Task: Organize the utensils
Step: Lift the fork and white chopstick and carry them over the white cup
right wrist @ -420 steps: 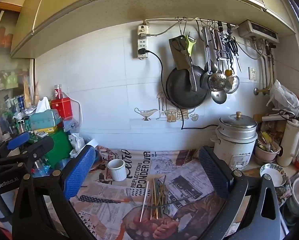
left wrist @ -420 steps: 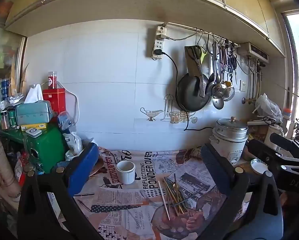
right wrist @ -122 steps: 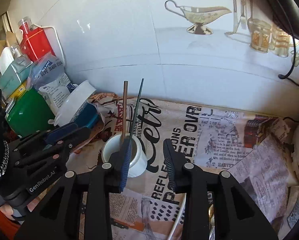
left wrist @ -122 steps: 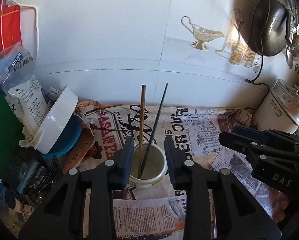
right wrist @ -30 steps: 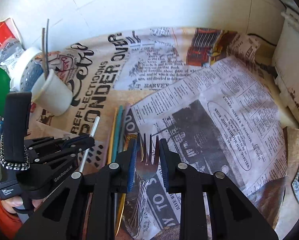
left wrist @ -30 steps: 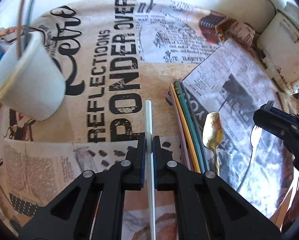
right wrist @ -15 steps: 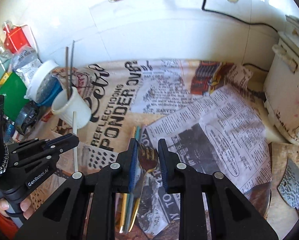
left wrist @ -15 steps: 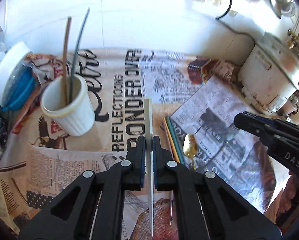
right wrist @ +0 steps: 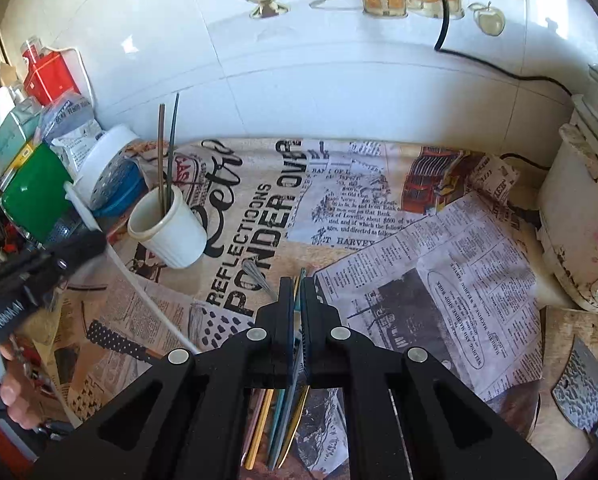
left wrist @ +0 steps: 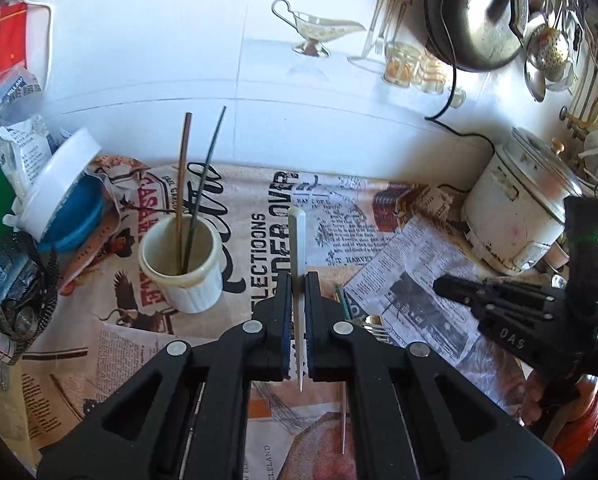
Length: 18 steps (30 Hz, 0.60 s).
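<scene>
My left gripper (left wrist: 297, 280) is shut on a white chopstick (left wrist: 296, 240), held off the cloth and pointing at the back wall. Just to its left stands the white ribbed cup (left wrist: 181, 268) with a brown and a dark chopstick upright in it. My right gripper (right wrist: 297, 284) is shut on a metal fork; its blurred tines (right wrist: 257, 276) stick out to the left of the jaw tips. Several coloured chopsticks (right wrist: 261, 428) lie on the cloth under that gripper. The right wrist view shows the cup (right wrist: 167, 232) at left, and the left gripper (right wrist: 95, 242) with the white chopstick (right wrist: 151, 304).
A white rice cooker (left wrist: 515, 220) stands at the right, its cord running up the tiled wall. A white-lidded blue container (left wrist: 63, 200) and a green tin (right wrist: 35, 192) crowd the left, behind the cup. A cleaver blade (right wrist: 579, 396) lies on a board at right.
The left gripper rose with the white chopstick and tipped upward, so the wall and cup came into view. The right gripper's jaws closed on the fork, and its tines swung to the left.
</scene>
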Each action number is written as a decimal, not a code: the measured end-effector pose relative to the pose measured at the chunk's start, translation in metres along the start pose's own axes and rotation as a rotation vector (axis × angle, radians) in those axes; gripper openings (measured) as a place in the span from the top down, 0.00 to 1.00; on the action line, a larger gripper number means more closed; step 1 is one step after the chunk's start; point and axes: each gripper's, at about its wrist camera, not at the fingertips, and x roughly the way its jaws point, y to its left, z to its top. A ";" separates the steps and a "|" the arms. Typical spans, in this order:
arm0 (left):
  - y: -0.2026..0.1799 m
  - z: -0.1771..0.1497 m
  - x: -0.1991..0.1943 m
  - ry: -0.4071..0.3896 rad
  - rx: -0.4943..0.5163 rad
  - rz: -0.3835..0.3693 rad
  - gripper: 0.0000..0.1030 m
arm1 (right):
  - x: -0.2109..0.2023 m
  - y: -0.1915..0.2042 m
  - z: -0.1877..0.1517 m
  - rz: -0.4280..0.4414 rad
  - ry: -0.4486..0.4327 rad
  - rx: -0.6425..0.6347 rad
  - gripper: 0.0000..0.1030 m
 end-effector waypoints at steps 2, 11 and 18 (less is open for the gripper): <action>0.004 0.002 -0.005 -0.013 -0.006 0.003 0.96 | 0.016 -0.002 -0.003 0.003 0.055 -0.013 0.84; 0.014 0.001 -0.013 -0.036 -0.038 0.035 0.96 | 0.093 -0.022 -0.031 0.045 0.269 0.068 0.63; 0.020 -0.002 -0.006 -0.020 -0.065 0.053 0.96 | 0.101 -0.016 -0.034 0.097 0.284 0.097 0.72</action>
